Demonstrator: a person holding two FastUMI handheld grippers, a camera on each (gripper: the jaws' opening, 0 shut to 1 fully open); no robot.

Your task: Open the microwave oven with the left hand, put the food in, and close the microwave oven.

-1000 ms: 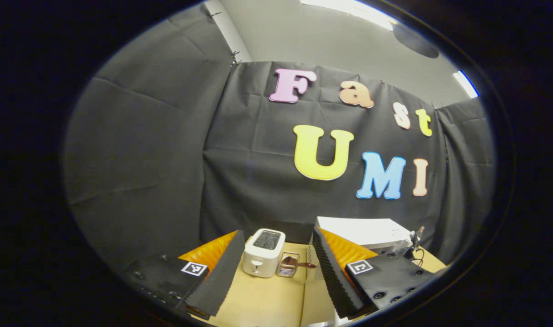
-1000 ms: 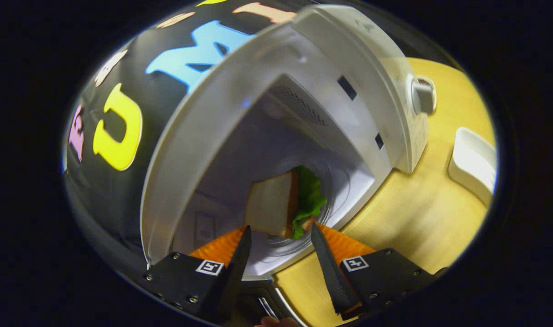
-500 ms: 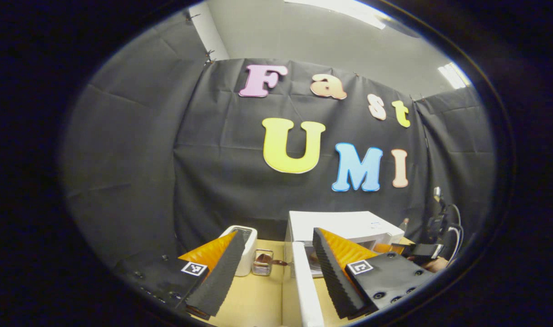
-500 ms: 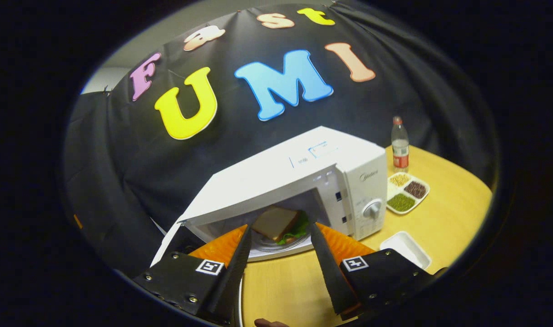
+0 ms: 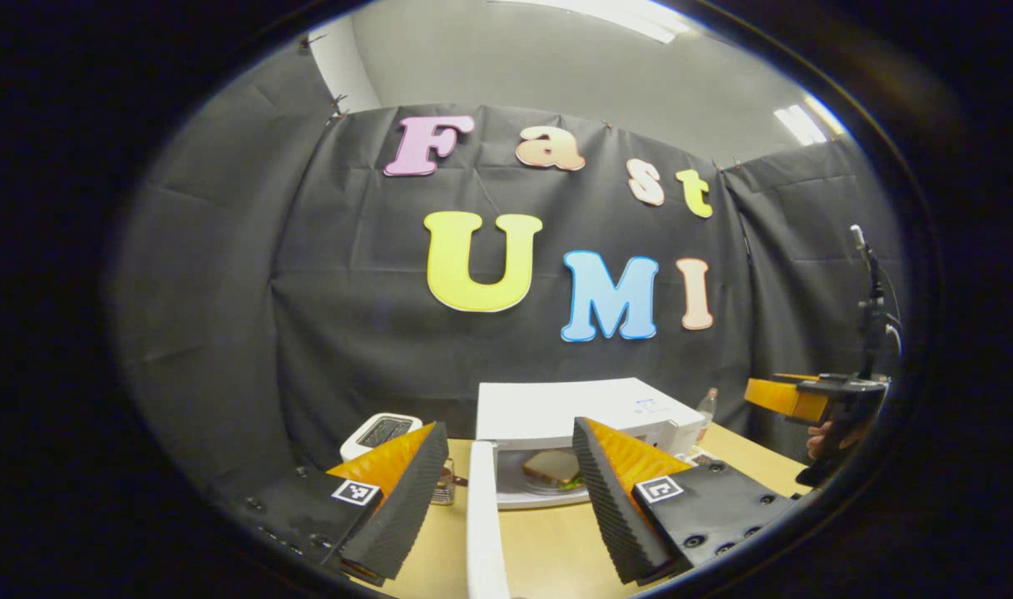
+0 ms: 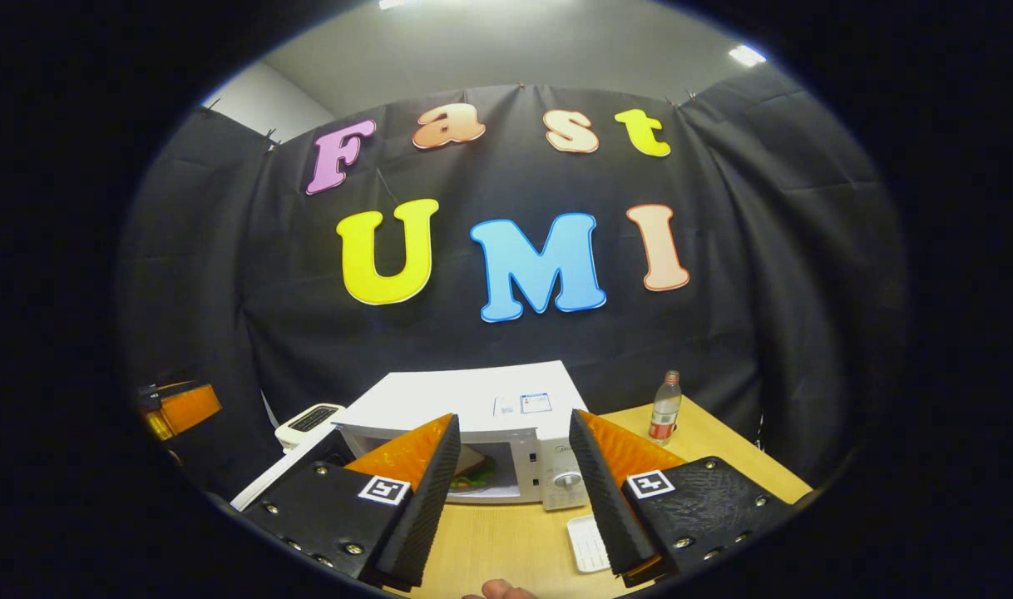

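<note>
I see both grippers, left and right, with jaws spread and empty. The sandwich sits inside the microwave, bottom centre, its door swung open.

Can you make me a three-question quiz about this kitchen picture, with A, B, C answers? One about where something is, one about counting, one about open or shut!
1. Where is the sandwich?
A. on the toaster
B. inside the microwave
C. in a gripper

2. How many bottles stand on the table?
A. one
B. two
C. three

3. The microwave door is:
A. shut
B. missing
C. open

Answers:
1 B, it lies on the plate in the oven's cavity.
2 A, a single bottle stands right of the microwave.
3 C, the door swings out toward the left gripper.
</note>
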